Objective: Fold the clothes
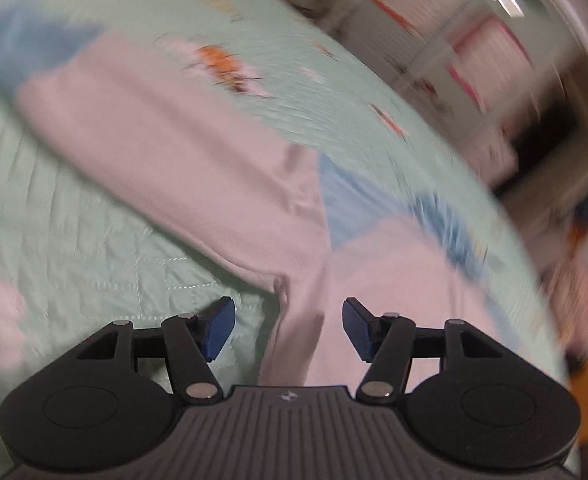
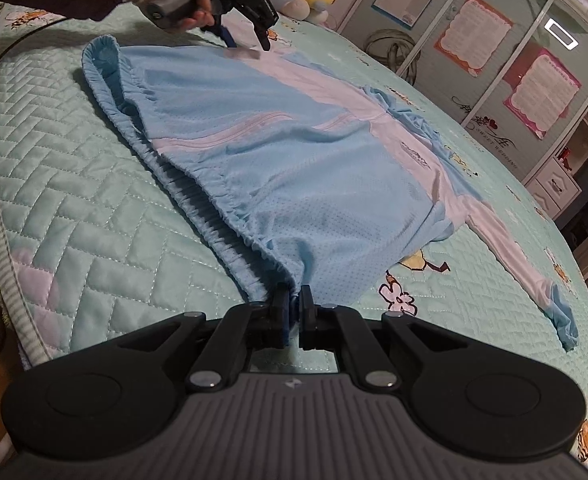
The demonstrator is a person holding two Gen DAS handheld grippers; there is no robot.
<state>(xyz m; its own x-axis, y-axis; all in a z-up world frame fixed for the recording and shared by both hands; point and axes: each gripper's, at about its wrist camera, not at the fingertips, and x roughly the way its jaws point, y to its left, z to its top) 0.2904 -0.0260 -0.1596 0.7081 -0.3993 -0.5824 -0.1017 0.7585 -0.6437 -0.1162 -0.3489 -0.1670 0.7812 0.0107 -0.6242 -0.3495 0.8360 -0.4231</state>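
Now our right gripper pinches the near hem corner of the light-blue-and-white mesh jacket, which stretches away across the quilted mint bedspread toward our open, empty left gripper, nearer its far side.

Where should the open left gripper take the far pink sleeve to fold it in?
Judging by its pose, grip the pink sleeve near its blue cuff, coming down from above with the left gripper straddling the flat band; the right gripper pins the hem.

Left wrist view smeared by motion blur; right view sharp, evenly lit, fisheye-bent edges.
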